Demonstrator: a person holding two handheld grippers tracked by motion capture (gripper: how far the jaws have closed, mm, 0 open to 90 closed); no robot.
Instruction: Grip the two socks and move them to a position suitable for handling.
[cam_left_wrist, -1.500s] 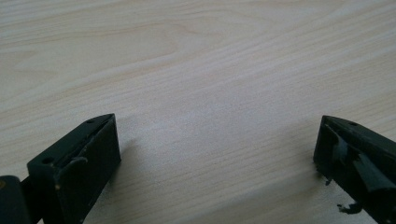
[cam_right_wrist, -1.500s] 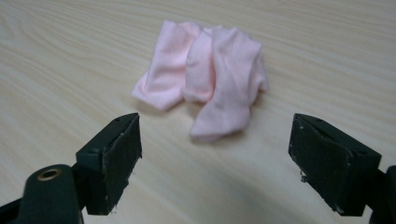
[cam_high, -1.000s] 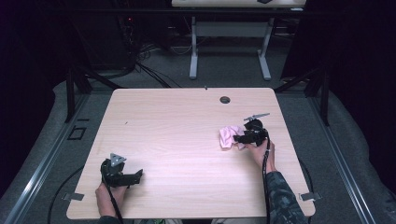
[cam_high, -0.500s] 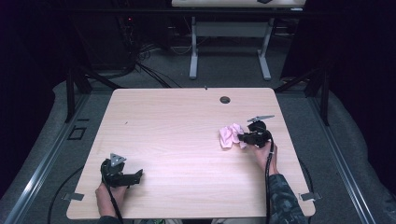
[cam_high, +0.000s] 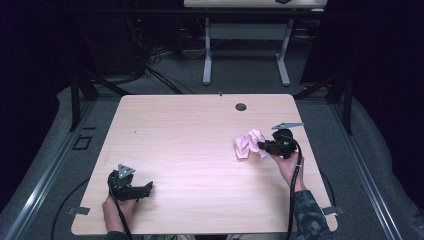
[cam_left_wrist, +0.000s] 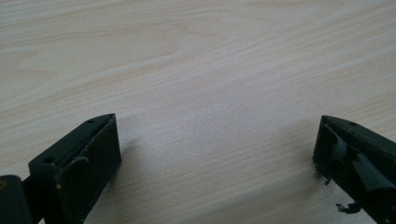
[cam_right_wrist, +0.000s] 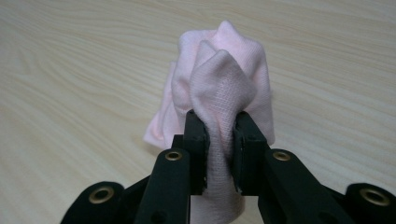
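A light wood-grain table (cam_high: 200, 145) with rounded corners fills the centre of the frame, a round cable hole (cam_high: 241, 107) near its far edge. A crumpled pink cloth (cam_high: 248, 144) lies on its right side; a gripper (cam_high: 142, 189) rests at lower left.

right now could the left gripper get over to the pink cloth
Probably yes: the left gripper sits open near the table's front left, with bare wood between it and the pink cloth, which the right gripper clamps.
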